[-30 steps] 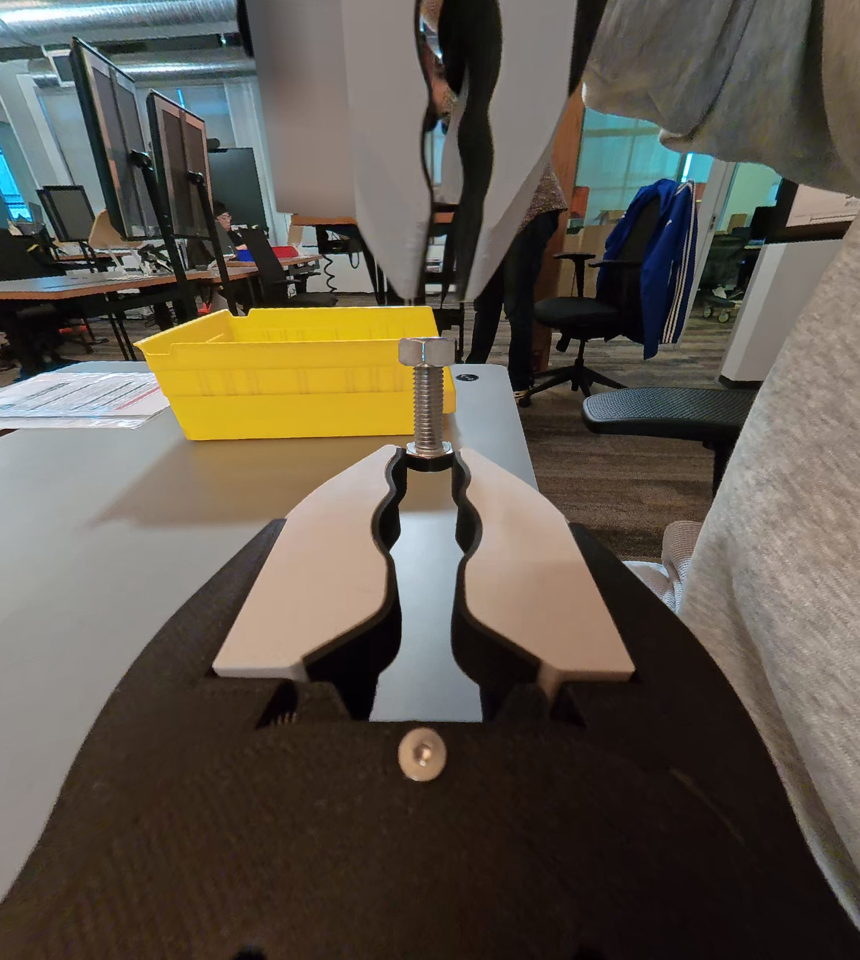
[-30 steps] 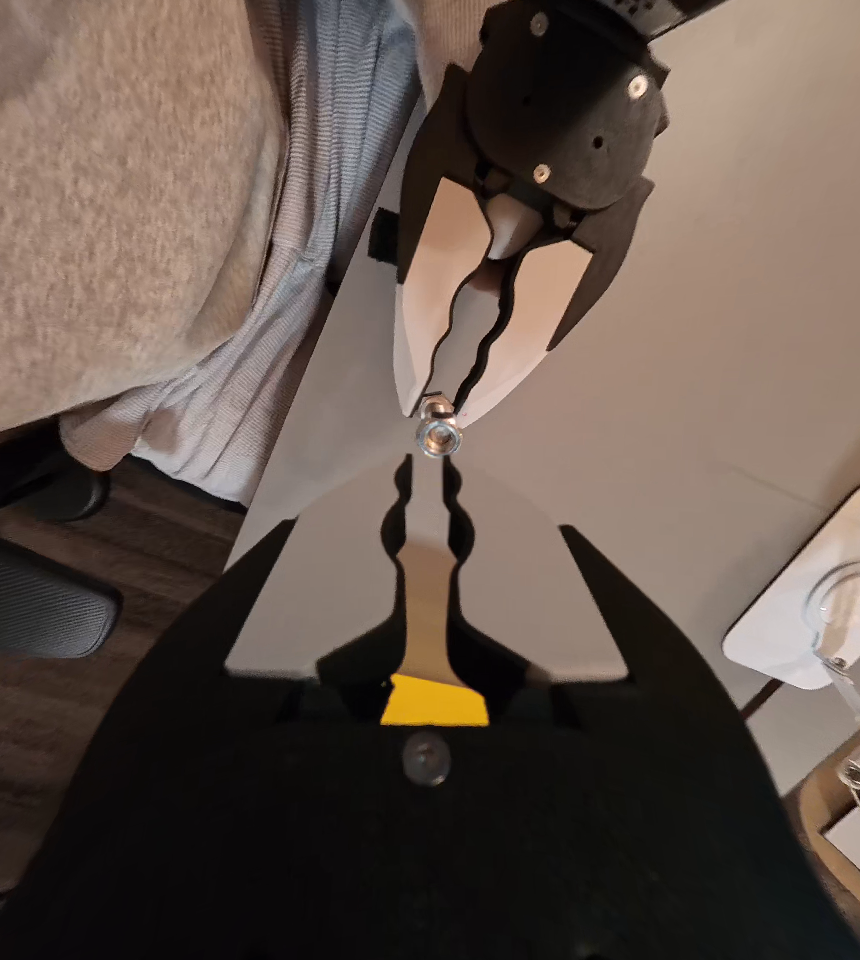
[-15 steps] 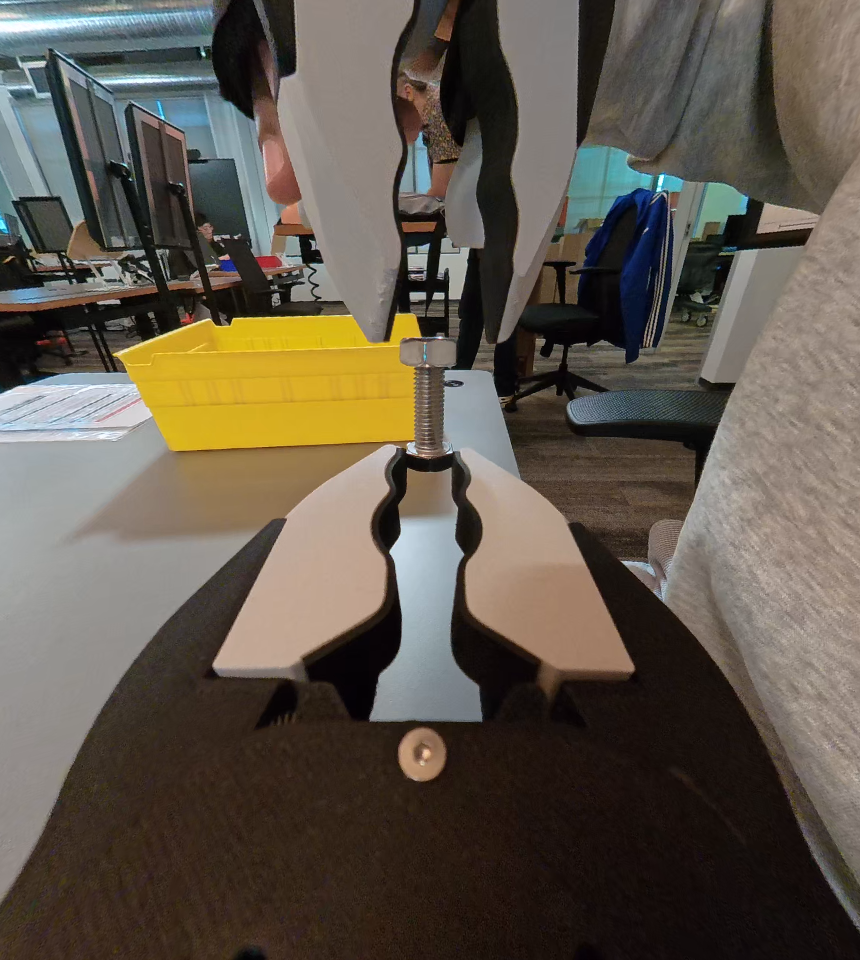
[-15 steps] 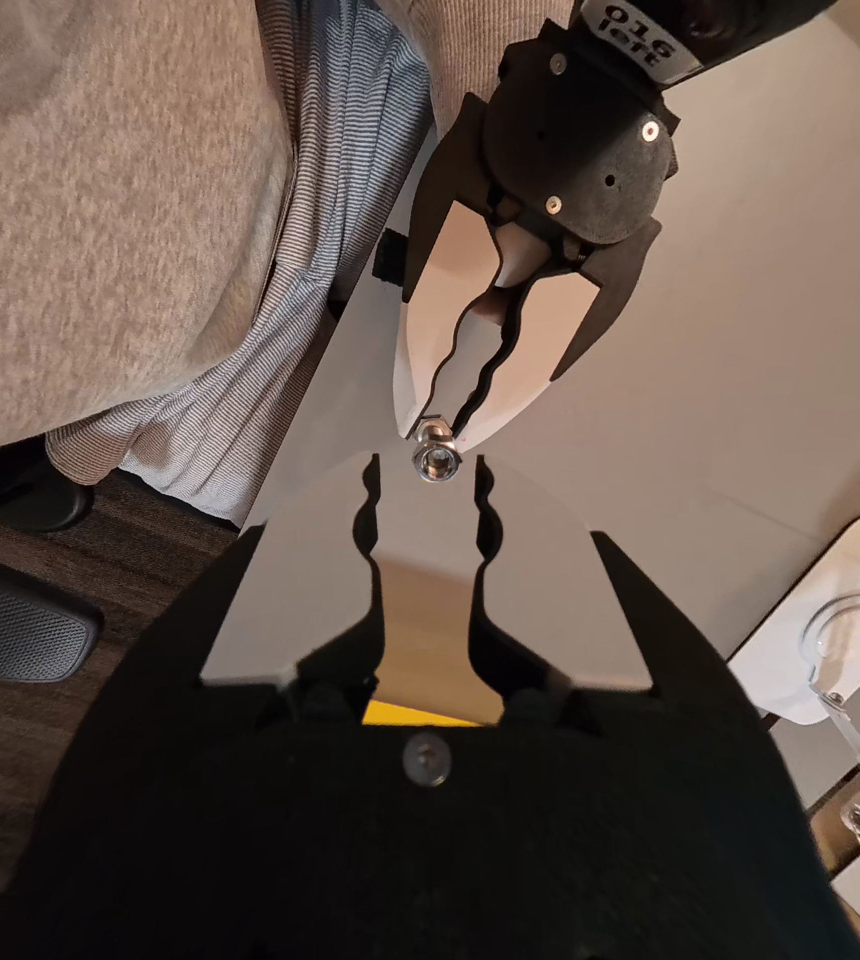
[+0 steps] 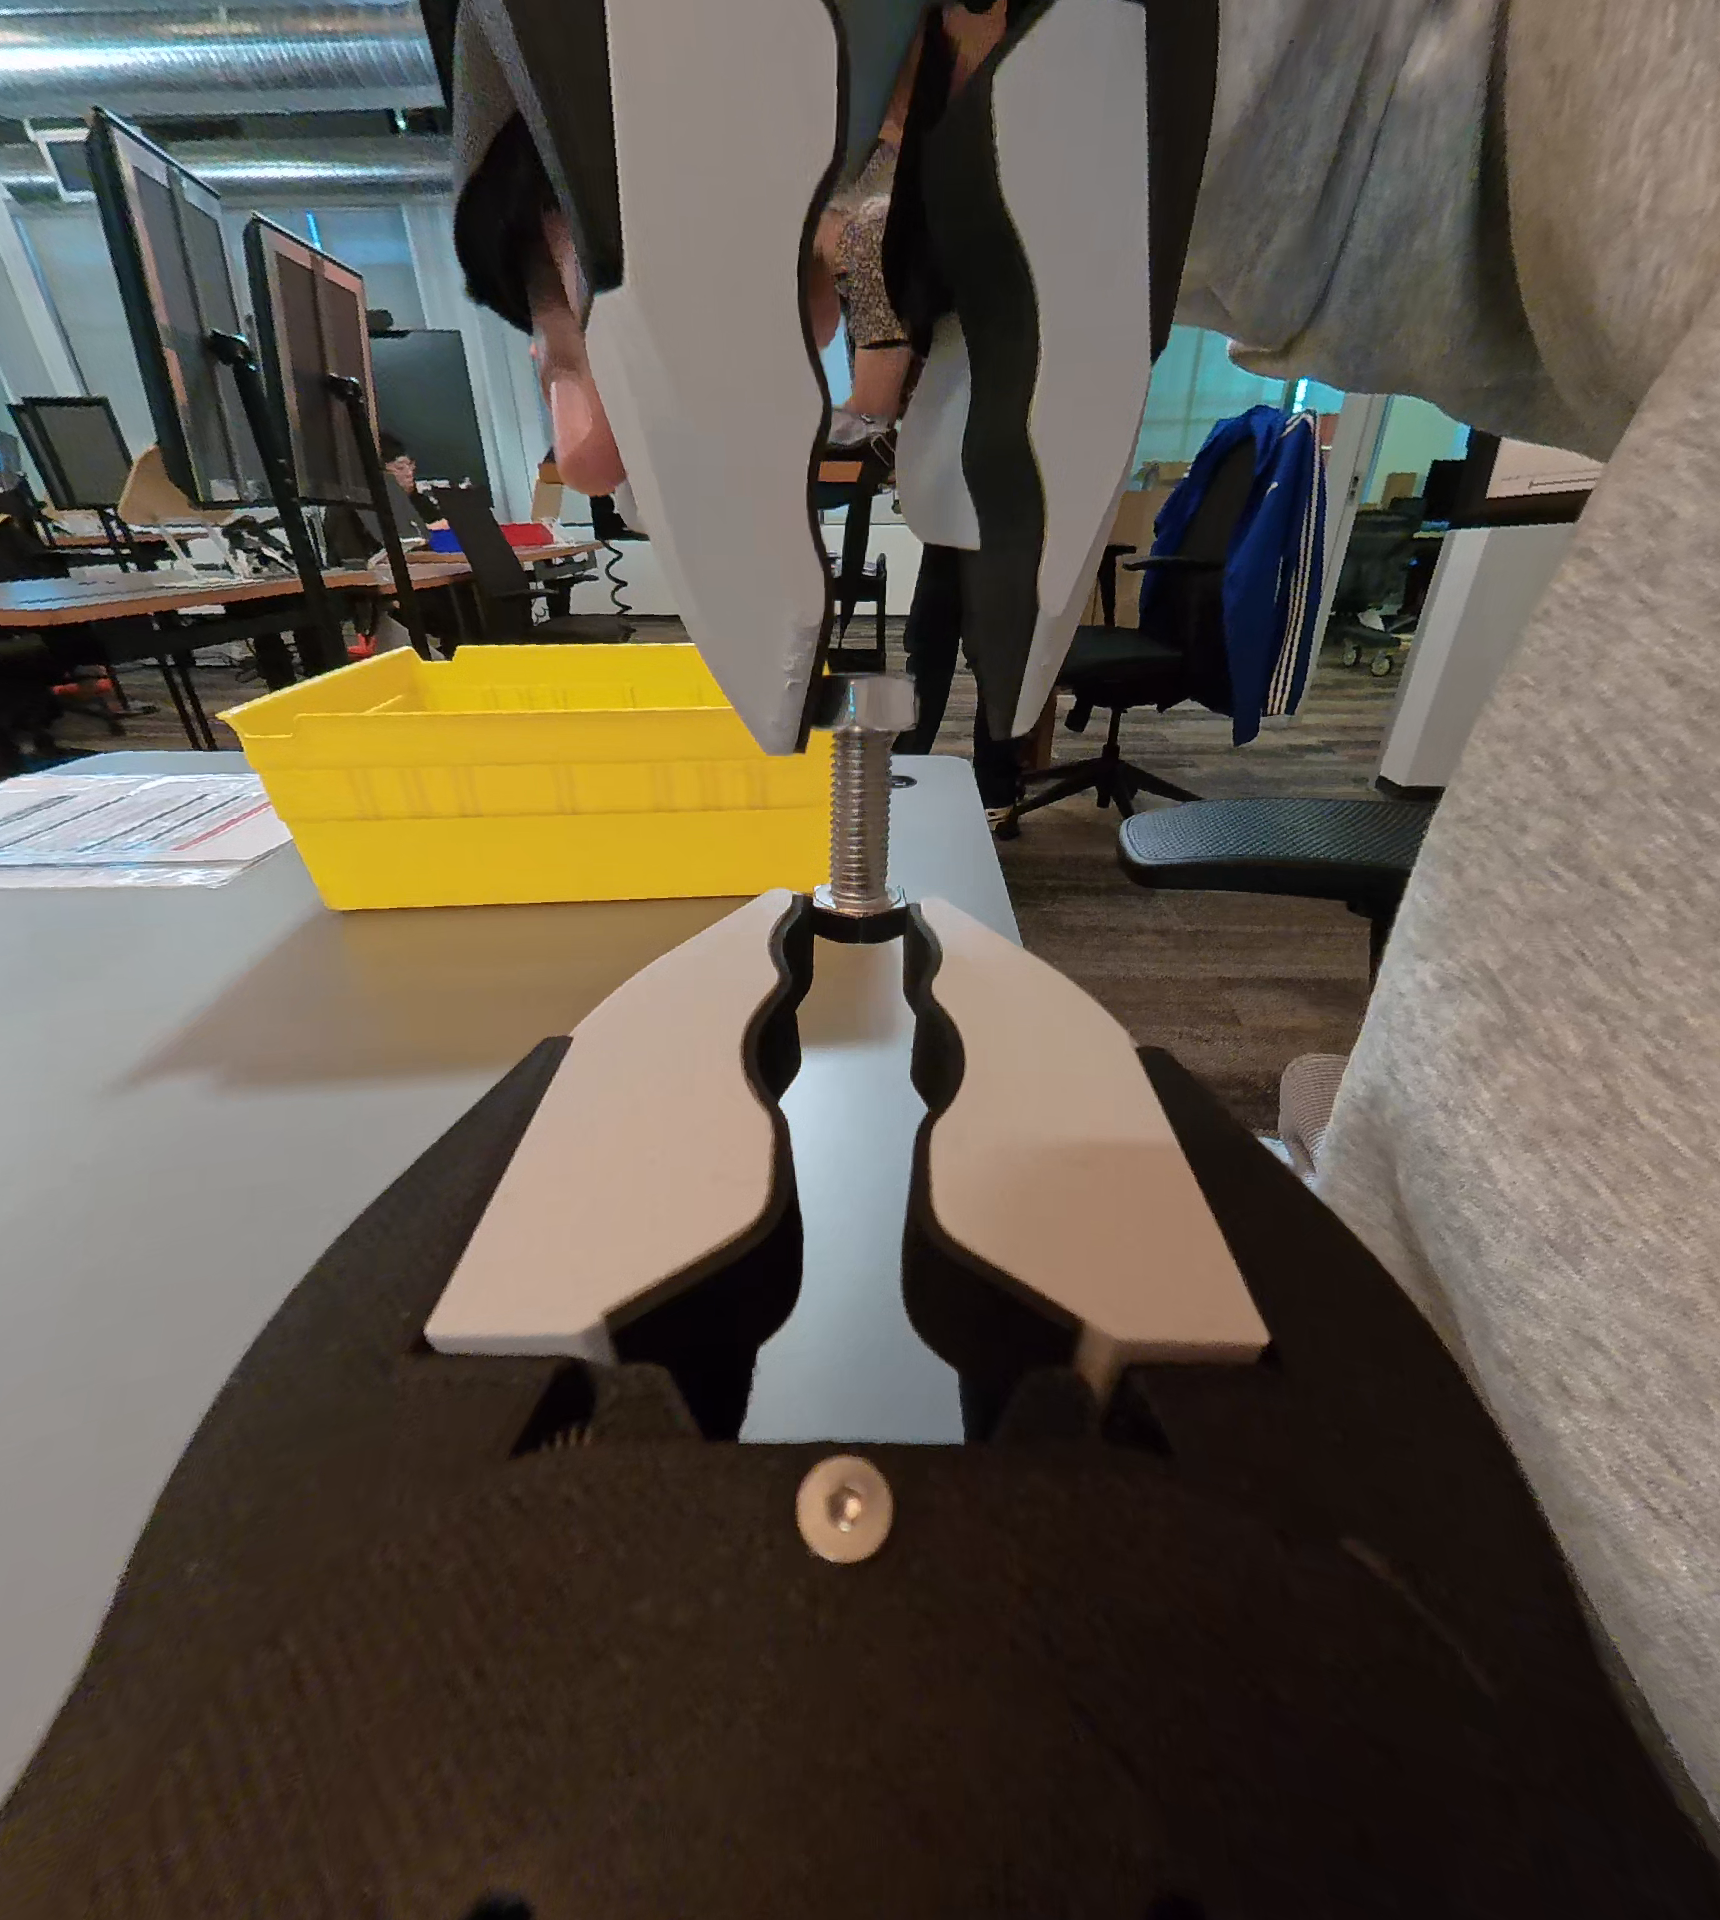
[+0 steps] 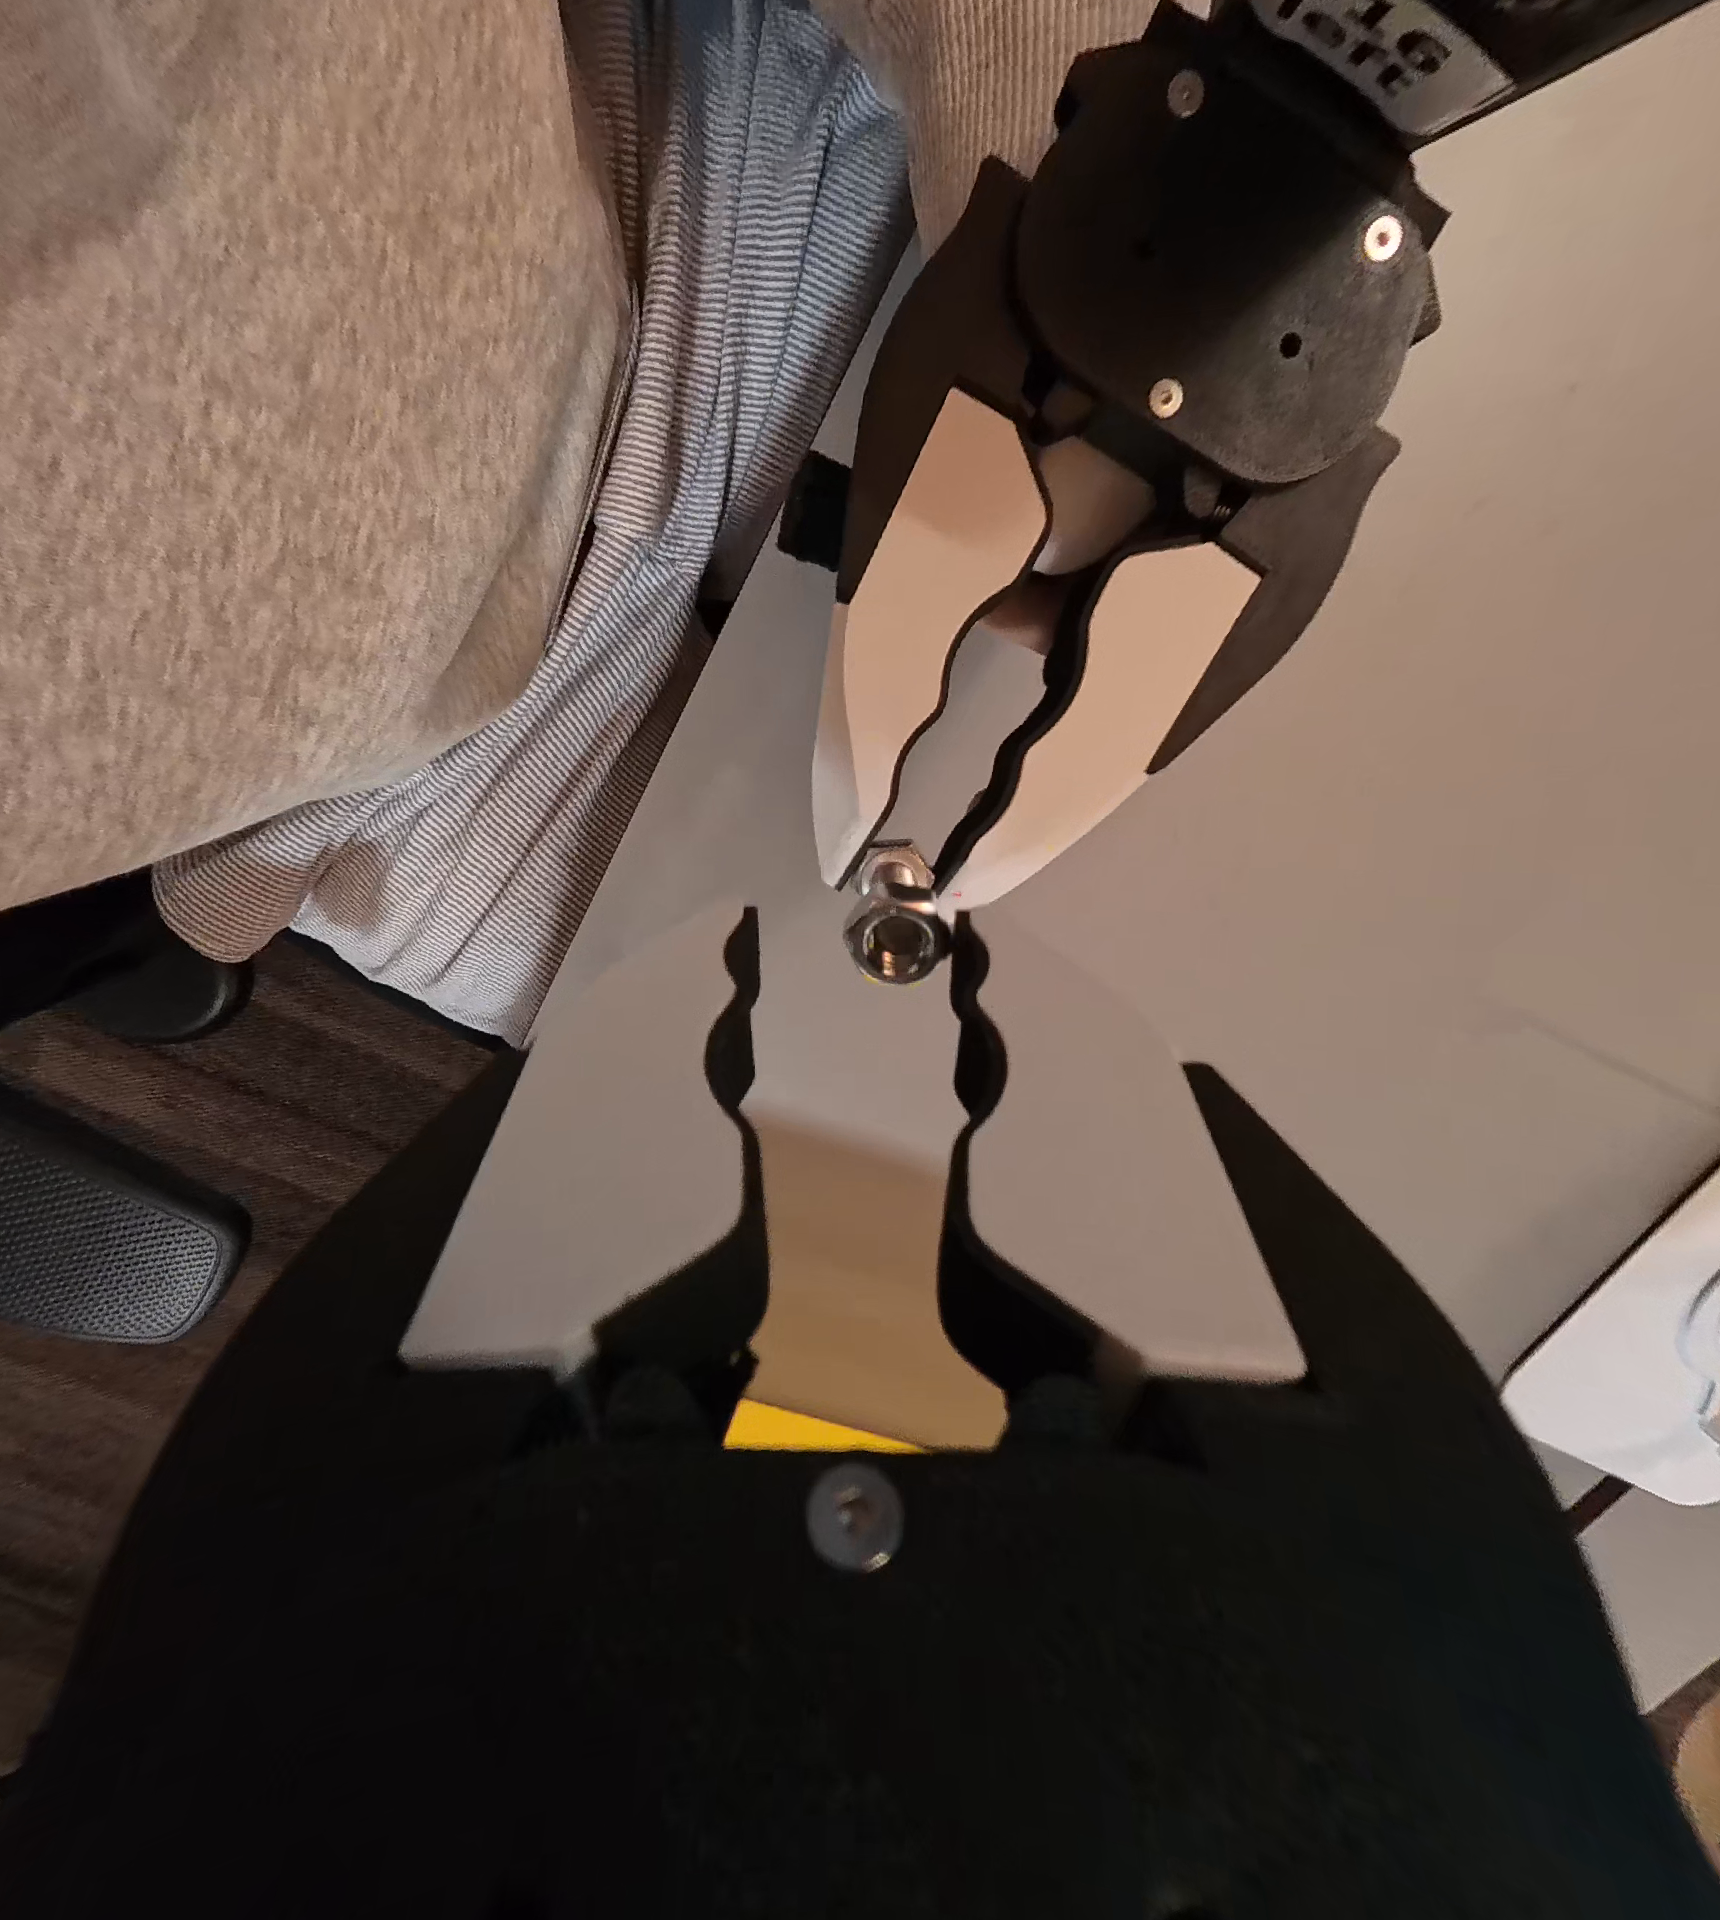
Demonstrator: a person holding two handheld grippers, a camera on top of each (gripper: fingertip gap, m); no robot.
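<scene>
A silver hex-head bolt (image 5: pixel 856 810) stands upright, its lower end threaded in a nut (image 5: pixel 861 923). My left gripper (image 5: pixel 861 916) is shut on that nut and holds it just above the grey table (image 5: pixel 108 1091). My right gripper (image 5: pixel 903 722) hangs point-down from above, open, with its fingertips on either side of the bolt head. In the right wrist view I look straight down on the bolt head (image 6: pixel 892 940), which sits between my right gripper's (image 6: pixel 854 930) open tips, closer to the right one. The left gripper (image 6: pixel 897 873) pinches the nut (image 6: pixel 887 881) beneath.
A yellow bin (image 5: pixel 523 790) stands on the table behind the bolt, with a printed sheet (image 5: pixel 77 831) to its left. A person's grey sweater (image 5: pixel 1614 935) fills the right side. An office chair seat (image 5: pixel 1271 842) is beyond the table edge. A white base (image 6: pixel 1666 1351) lies at right. Only a small space, under 4 cm, lies between the two pairs of fingers.
My right gripper has opened wider and come down, so its tips now flank the bolt head. My left gripper still holds the nut and bolt in the same place.
</scene>
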